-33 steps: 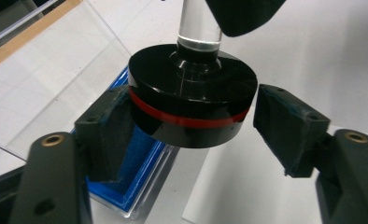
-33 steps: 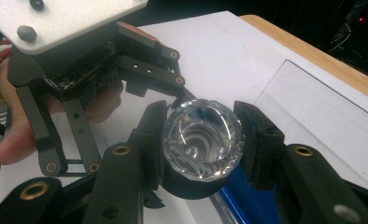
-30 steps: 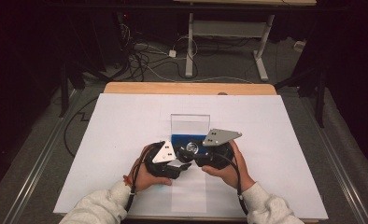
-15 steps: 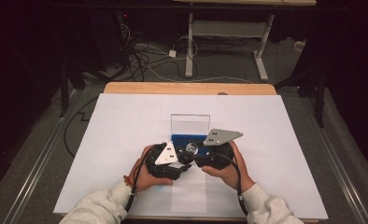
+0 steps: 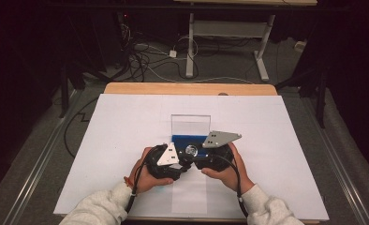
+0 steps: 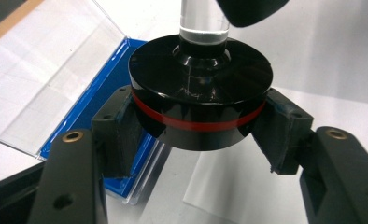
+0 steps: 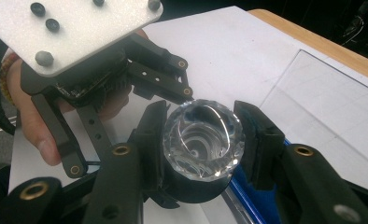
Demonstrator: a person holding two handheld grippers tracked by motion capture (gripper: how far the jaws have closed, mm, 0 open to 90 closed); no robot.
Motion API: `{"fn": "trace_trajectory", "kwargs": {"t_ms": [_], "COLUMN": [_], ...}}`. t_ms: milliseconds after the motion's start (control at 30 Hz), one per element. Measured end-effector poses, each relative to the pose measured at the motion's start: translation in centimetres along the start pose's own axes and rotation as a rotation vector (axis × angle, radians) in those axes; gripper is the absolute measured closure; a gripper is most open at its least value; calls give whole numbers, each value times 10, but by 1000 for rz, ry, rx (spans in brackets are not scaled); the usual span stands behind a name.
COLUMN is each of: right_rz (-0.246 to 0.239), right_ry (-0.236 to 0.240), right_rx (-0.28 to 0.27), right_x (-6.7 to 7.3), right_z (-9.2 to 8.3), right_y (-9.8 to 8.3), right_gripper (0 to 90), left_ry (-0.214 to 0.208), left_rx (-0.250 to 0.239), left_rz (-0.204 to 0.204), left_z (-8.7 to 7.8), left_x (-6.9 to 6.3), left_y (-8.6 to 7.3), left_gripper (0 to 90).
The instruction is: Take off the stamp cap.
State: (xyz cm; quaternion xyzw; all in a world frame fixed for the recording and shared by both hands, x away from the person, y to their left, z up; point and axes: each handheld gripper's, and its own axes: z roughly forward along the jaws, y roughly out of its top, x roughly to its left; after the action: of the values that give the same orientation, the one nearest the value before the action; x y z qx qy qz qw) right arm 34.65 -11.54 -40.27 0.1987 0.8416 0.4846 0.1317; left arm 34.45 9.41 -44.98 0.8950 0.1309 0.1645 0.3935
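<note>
A clear faceted crystal knob (image 7: 203, 140) stands on a black round base with a red band (image 6: 201, 93), held up over an open blue case (image 5: 180, 139). My left gripper (image 6: 201, 130) has just been closing, and its pads now press on both sides of the black base. My right gripper (image 7: 204, 137) is shut on the crystal knob from the other side. In the high view the left gripper (image 5: 185, 161) and right gripper (image 5: 196, 154) meet at the piece (image 5: 190, 151) near the table's front middle.
The case's clear lid (image 5: 190, 124) stands upright behind the blue tray (image 6: 102, 79). A white sheet (image 5: 126, 122) covers the wooden table (image 5: 187, 88). A thin clear film (image 5: 189, 197) lies by the front edge. Cables and a desk frame (image 5: 192, 42) sit on the floor beyond.
The left gripper's grey plate has shifted slightly toward the piece as its jaws drew in. Both hands and the right gripper stay where they were.
</note>
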Motion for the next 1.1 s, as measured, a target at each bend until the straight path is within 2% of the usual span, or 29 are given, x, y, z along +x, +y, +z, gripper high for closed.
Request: {"fn": "trace_trajectory", "kwargs": {"t_ms": [200, 333, 433, 567, 600, 633, 667, 700, 733, 767, 800, 867, 1100], "right_rz": [14, 20, 9, 0, -10, -34, -32, -30, -57, -63, -63, -62, -52], "right_ry": [2, -1, -4, -15, -17, -33, -12, 1, -30, -44, -43, -59, -74], "right_rx": [-9, -16, -10, -30, -29, -30, -50, -61, -56, -61, -74, -79, -75], "right_x": [-1, 0, 1, 4, 5, 8, 8, 9, 12, 13, 12, 10, 6], "right_z": [-1, -1, -1, -2, -3, -4, -8, -11, -14, -17, -20, -24, -34], "right_y": [-2, -4, -4, -4, -4, -3, -2, -1, 2, 3, 4, 6, 4], "right_gripper": [572, 572, 573, 573, 573, 573, 573, 574, 573, 573, 573, 573, 573], "left_ry": [0, -18, -29, -45, -32, -30, -29, -3, 9, 9, 33, 39, 52], "left_rx": [20, 26, 26, 16, 24, 10, -4, -8, -23, -23, -31, -33, -49], "left_rz": [13, 4, 0, -10, -63, -118, -145, -148, -146, -146, -126, -112, -124], "left_z": [-3, -3, -4, -5, -6, -7, -11, -16, -21, -21, -27, -29, -36], "left_x": [1, 3, 5, 6, 12, 20, 27, 30, 32, 32, 31, 30, 33], "left_y": [2, 1, 0, 0, -3, -9, -14, -16, -17, -17, -16, -15, -19], "left_gripper": [370, 370, 370, 370, 372, 372, 372, 372, 372, 372, 372, 371, 371]}}
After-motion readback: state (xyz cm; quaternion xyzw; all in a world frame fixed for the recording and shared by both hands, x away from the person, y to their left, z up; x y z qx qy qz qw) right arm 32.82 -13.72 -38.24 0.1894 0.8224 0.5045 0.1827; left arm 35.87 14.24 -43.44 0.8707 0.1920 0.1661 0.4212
